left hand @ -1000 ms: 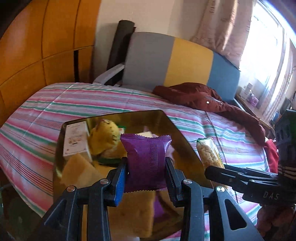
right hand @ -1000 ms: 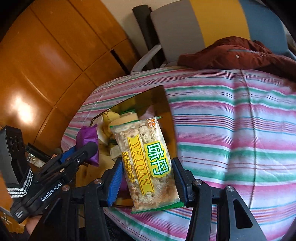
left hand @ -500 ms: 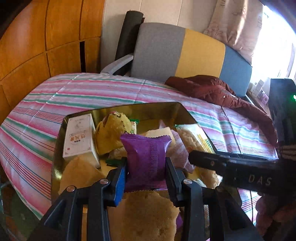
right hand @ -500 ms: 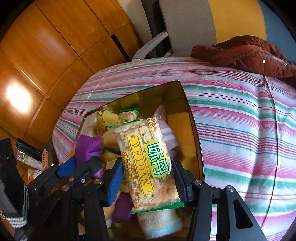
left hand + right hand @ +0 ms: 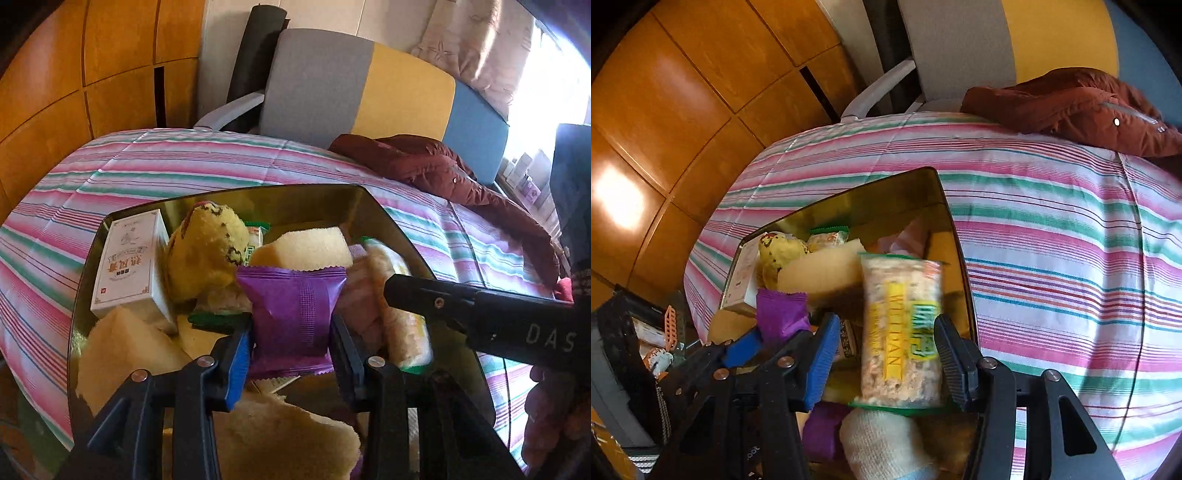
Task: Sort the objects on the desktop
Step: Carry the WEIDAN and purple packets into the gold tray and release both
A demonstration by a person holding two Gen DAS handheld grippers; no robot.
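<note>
Left wrist view: my left gripper [image 5: 291, 339] is clamped narrow on the purple snack packet [image 5: 291, 310], which stands upright between the blue pad and the black one, its long axis pointing away toward twelve o'clock. Directly beneath and beyond it lies the gold tray [image 5: 391, 229], already crowded: a white box [image 5: 129, 266] at ten o'clock, a yellow plush toy [image 5: 207, 251] at eleven, a pale sponge block [image 5: 306, 243] just behind the packet. So the drop spot is straight below my fingers, and this hand only needs to let go. At three o'clock my right gripper [image 5: 424, 295] reaches in over the tray's right side.

Right wrist view: my right gripper [image 5: 882, 354] is opening its jaws. The oat bar pack [image 5: 901, 332] sits between them, blurred, its long axis running toward twelve o'clock. The left pad stands clear of it, and the right pad is at most just beside its edge, so I judge it is no longer gripped. It hangs over the tray's right half, above a cream towel roll [image 5: 882, 439] at six o'clock. The striped cloth [image 5: 1052, 236] covers the bed, off to three o'clock.
</note>
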